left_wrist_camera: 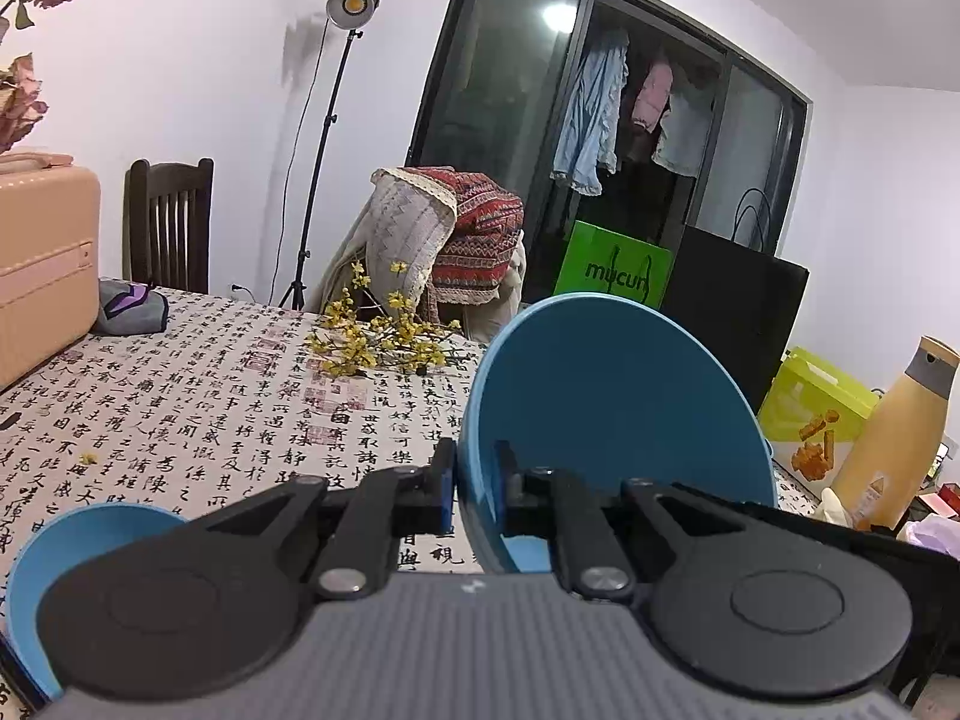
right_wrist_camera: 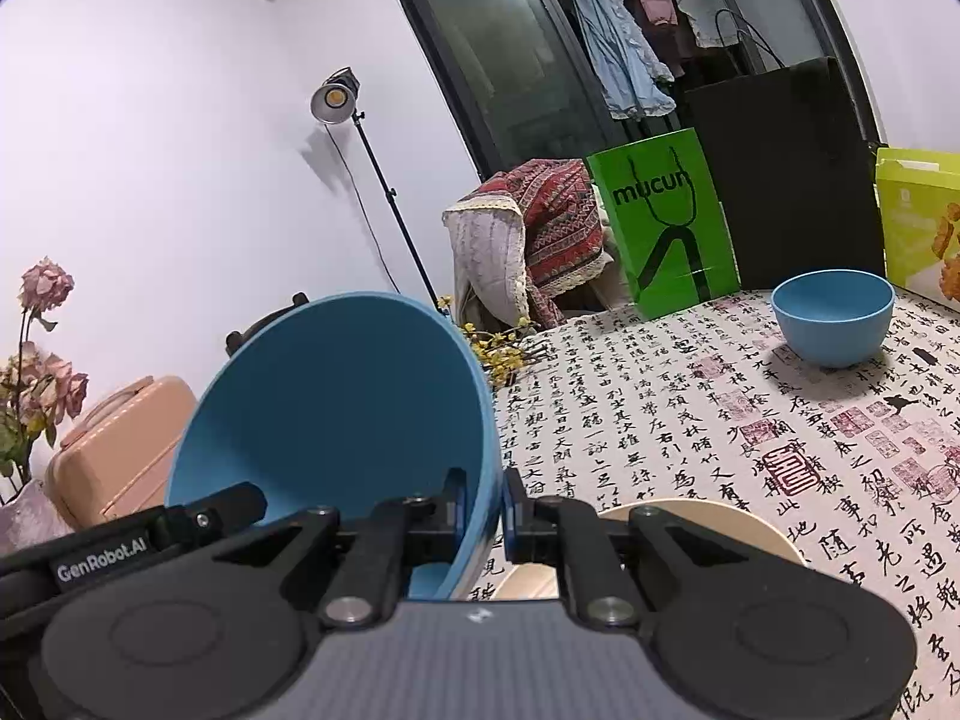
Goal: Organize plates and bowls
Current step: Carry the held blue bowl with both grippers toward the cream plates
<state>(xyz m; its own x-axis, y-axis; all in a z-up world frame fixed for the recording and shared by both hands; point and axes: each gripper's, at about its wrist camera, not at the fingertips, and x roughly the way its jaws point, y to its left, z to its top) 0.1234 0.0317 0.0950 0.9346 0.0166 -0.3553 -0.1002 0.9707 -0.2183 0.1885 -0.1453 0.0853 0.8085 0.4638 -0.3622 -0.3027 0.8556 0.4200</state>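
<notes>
A large blue bowl (left_wrist_camera: 618, 420) hangs tilted above the table, gripped on both sides. My left gripper (left_wrist_camera: 474, 480) is shut on its left rim, one pad inside the bowl and one outside. My right gripper (right_wrist_camera: 485, 504) is shut on the opposite rim of this same blue bowl (right_wrist_camera: 336, 414). A second blue bowl (right_wrist_camera: 831, 318) stands upright on the table at the far right. Another blue bowl (left_wrist_camera: 36, 570) shows at the lower left, partly hidden by my left gripper. A cream plate (right_wrist_camera: 720, 525) lies under my right gripper.
The table (left_wrist_camera: 210, 408) has a calligraphy-print cloth. On it lie yellow flower sprigs (left_wrist_camera: 384, 342), a pink case (left_wrist_camera: 42, 264) and a grey pouch (left_wrist_camera: 129, 306). A green bag (right_wrist_camera: 666, 228), a black bag (right_wrist_camera: 792, 180), a yellow box (right_wrist_camera: 924, 216) and a bottle (left_wrist_camera: 900, 438) stand at the far right.
</notes>
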